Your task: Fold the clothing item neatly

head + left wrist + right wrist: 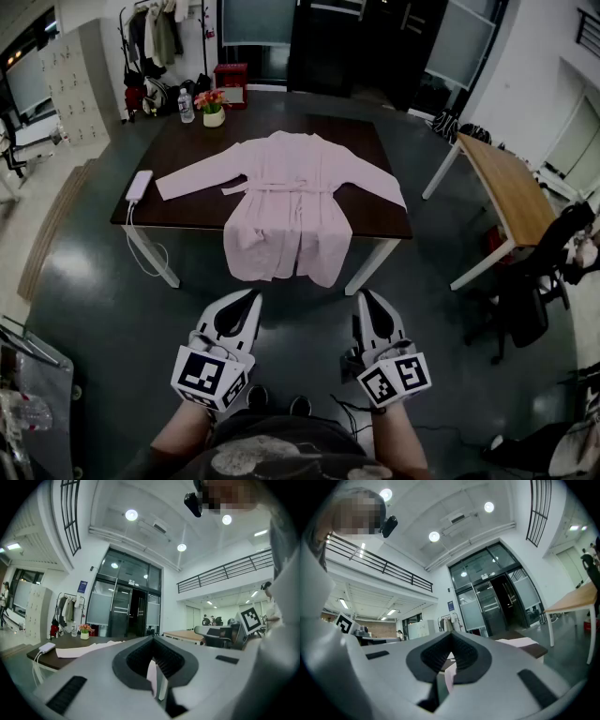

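A pale pink robe (289, 202) lies spread flat on the dark table (373, 225), sleeves out to both sides, its belt tied at the waist and its hem hanging over the near edge. Both grippers are held low near the person's body, well short of the table. The left gripper (256, 296) and the right gripper (362, 297) are both shut with nothing between the jaws. In the left gripper view the gripper (152, 645) points level toward the table, where a robe sleeve (82, 649) shows. The right gripper (451, 640) likewise faces the robe (518, 642).
A white power bank (139, 185) with a cable lies at the table's left edge. A water bottle (186, 106) and a flower pot (214, 112) stand at its far left corner. A wooden table (506, 183) and a dark chair (534, 272) are on the right.
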